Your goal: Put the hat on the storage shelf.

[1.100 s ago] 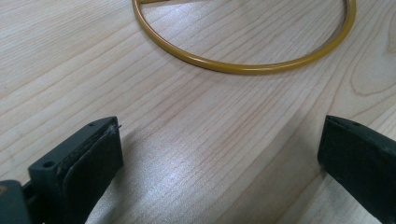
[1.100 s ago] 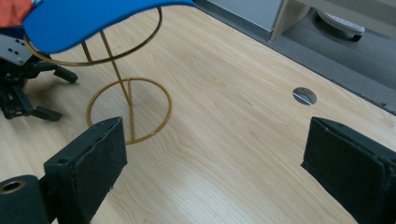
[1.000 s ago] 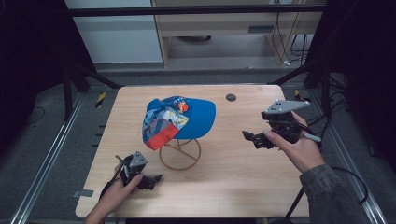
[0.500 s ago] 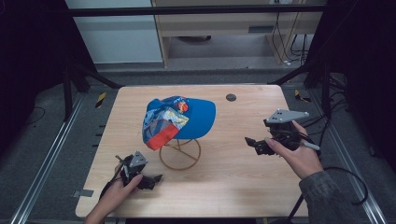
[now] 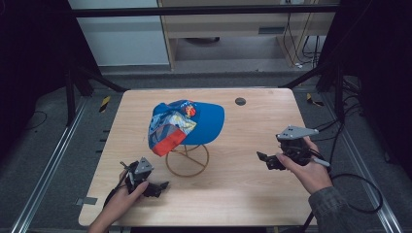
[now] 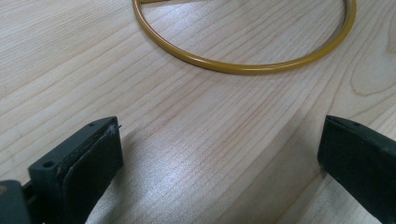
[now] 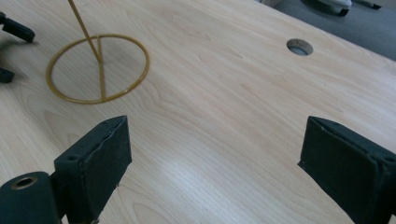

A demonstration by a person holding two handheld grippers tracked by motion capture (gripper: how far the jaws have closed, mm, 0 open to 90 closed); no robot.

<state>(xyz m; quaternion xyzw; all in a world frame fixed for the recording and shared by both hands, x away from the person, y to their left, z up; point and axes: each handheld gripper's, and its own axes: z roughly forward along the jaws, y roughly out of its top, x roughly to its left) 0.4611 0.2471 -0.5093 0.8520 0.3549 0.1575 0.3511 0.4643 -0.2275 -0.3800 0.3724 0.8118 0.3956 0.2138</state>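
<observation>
Both wide-open, empty grippers, left gripper and right gripper, flank a blue printed fabric cap on its yellow wire stand between them (no grasp begun, I judge); next, one must close in on the cap.

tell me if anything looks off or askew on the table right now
Nothing is spilled or damaged. The one oddity is the blue cap: it sits tilted on the gold wire stand, drooping toward the left gripper. Both grippers, left and right, are open and hold nothing.
</observation>
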